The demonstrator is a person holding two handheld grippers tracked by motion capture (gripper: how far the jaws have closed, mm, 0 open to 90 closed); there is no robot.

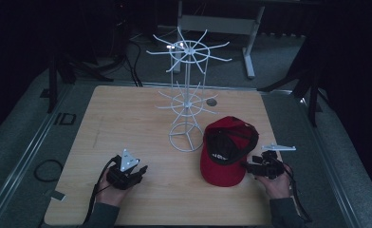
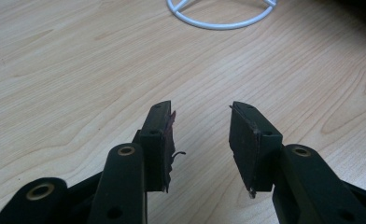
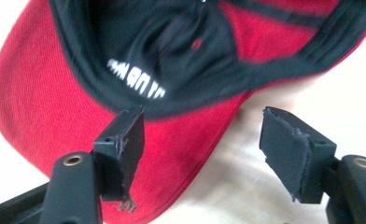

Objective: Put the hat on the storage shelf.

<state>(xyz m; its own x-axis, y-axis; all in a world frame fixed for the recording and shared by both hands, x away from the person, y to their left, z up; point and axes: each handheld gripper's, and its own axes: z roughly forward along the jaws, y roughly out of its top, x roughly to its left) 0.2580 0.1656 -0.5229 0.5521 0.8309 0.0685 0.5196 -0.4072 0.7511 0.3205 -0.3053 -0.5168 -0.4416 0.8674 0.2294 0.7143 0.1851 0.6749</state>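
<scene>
We have a red cap [image 1: 224,149] lying upside down on the right half of the counter [image 1: 127,123], its black lining facing up and its brim pointing toward our side of the counter. Just to its left stands the white wire rack [image 1: 188,90], its ring base nearly touching the cap's crown edge.

Our right gripper [image 1: 253,167] sits at the cap's right flank, close to where brim meets crown, and points leftward into it. In the right gripper view the jaws stand spread wide: one fingertip [image 3: 125,140] overlaps the red brim [image 3: 55,112], while the other hangs over bare counter, so the brim's edge runs between them without being pinched yet. The cap lies ahead and slightly left of this gripper, its long axis running from brim near us to crown near the rack.

Our left gripper [image 1: 139,172] rests well apart on the left side, jaws also spread with nothing between them; the left gripper view looks across bare wood to the rack's base ring [image 2: 221,14].

We judge the right hand is plainly the nearer one for the grab. It needs only to ease forward so the brim edge sits deeper, then close; the rack's hooks then lie up and to the left.
</scene>
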